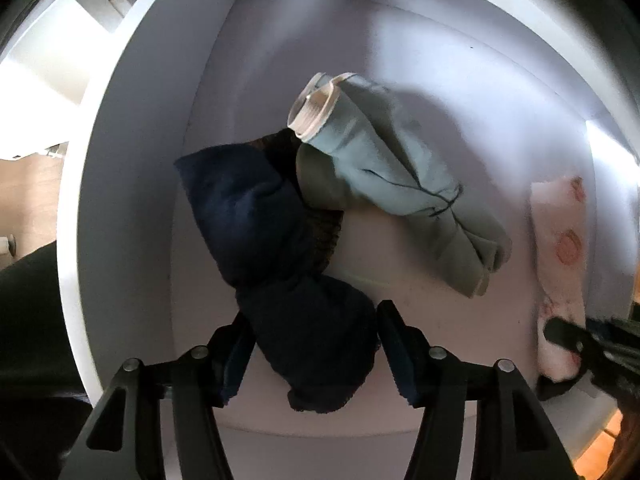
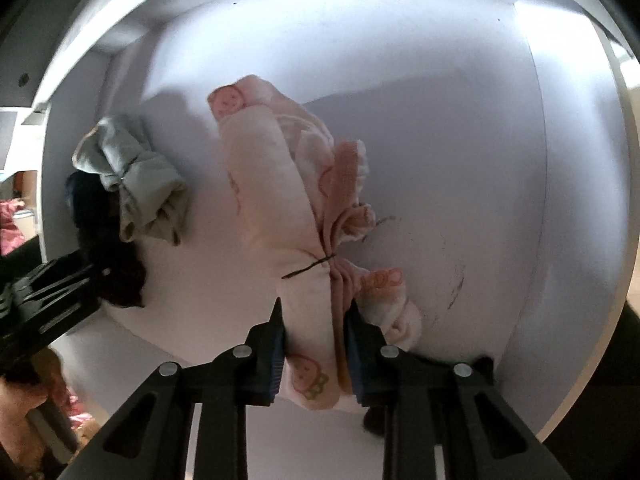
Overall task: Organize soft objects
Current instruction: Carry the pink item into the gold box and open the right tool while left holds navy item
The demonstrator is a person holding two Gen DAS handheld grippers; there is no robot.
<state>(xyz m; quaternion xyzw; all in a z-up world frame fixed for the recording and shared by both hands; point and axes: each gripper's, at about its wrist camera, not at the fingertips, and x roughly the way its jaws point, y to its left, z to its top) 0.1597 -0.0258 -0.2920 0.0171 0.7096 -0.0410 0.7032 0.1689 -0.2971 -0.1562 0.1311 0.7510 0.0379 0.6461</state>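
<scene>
Both grippers reach into a white cubby (image 1: 132, 184). In the left wrist view my left gripper (image 1: 312, 320) has its jaws spread around the near end of a dark navy cloth bundle (image 1: 256, 216) lying on the cubby floor. A pale green rolled cloth (image 1: 384, 172) lies just behind it, touching it. In the right wrist view my right gripper (image 2: 316, 316) is shut on a pink patterned cloth bundle (image 2: 276, 200) tied with a thread. The pink bundle also shows at the right of the left wrist view (image 1: 560, 248), with the right gripper (image 1: 568, 336) on it.
The cubby's side walls (image 2: 580, 160) and back wall (image 2: 360, 40) close in around the cloths. The green cloth (image 2: 136, 176) and navy cloth (image 2: 104, 248) lie left of the pink bundle. The left gripper's body (image 2: 48, 296) shows at the lower left of the right wrist view.
</scene>
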